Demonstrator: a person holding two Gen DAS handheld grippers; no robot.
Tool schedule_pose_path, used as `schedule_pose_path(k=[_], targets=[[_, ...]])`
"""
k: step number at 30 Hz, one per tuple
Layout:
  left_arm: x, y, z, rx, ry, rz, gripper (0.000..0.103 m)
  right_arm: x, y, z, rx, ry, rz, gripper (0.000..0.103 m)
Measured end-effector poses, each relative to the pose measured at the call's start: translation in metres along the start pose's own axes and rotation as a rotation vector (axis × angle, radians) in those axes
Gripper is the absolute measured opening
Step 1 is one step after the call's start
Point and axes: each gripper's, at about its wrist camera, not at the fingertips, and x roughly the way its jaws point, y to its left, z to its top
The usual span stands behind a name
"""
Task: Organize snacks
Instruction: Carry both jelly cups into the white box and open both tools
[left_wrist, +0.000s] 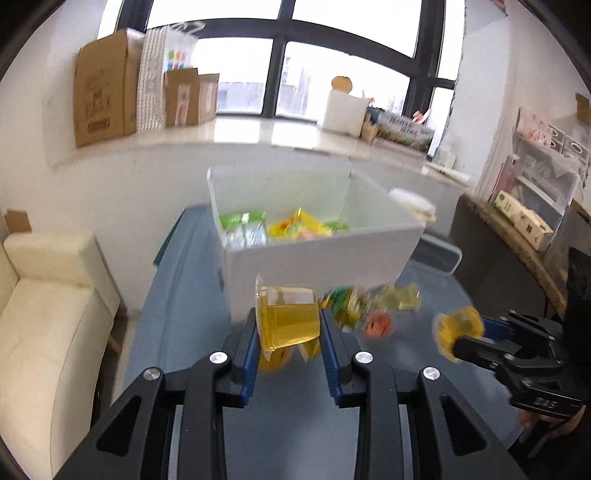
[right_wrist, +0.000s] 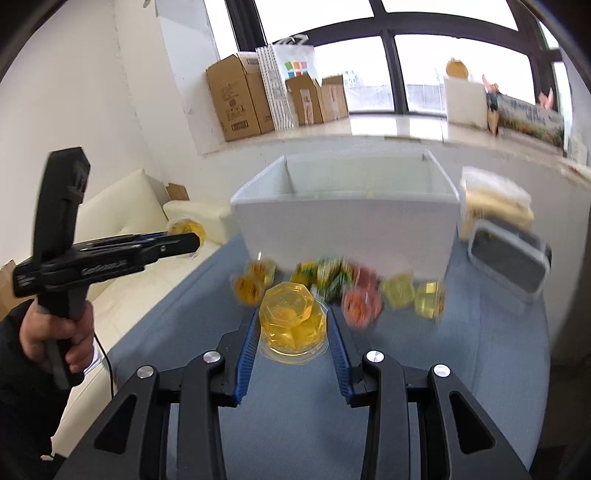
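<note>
My left gripper (left_wrist: 289, 325) has its jaws closed partway around a clear plastic jelly cup filled with yellow jelly (left_wrist: 286, 319); the blue ribbed pads (left_wrist: 249, 354) press against both sides of the cup, which sits tilted between them, its foil lid facing up and away. My right gripper (right_wrist: 293, 328) is in the same state: its jaws are drawn in on a second clear faceted cup of yellow jelly (right_wrist: 293, 321), the blue pads (right_wrist: 246, 354) touching its flanks, the cup's base turned toward the camera.

Both cups are held above the blue-covered counter (right_wrist: 295, 417). Just beyond them, on the counter, lies a blurred row of loose snacks (right_wrist: 343, 286): yellow, green and orange jelly cups and small packets, strung along the foot of an open white rectangular box (left_wrist: 321, 251). From the left wrist view, the box already holds some green and yellow wrapped snacks (left_wrist: 284, 227) on its floor.

In the right wrist view my left hand (right_wrist: 55, 332) grips the black handle, and the left gripper's cup shows yellow at its tip. A grey-lidded clear container (right_wrist: 511, 258) stands right of the box, and a cream sofa (left_wrist: 48, 314) sits left of the counter.
</note>
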Motion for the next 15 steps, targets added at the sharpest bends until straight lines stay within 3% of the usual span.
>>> schedule_pose_path(k=[6,9,15], targets=[[0.024,-0.007,0.060,0.021,-0.047,-0.011,0.034,0.024,-0.009,0.070,-0.047,-0.066,-0.057,0.040],[0.050,-0.006,0.084,0.015,-0.035,-0.018,0.034,0.045,-0.019,0.102,-0.091,-0.090,-0.140,0.040],[0.105,0.001,0.119,0.025,0.004,0.006,0.034,0.101,-0.051,0.134,-0.113,-0.007,-0.228,0.041]])
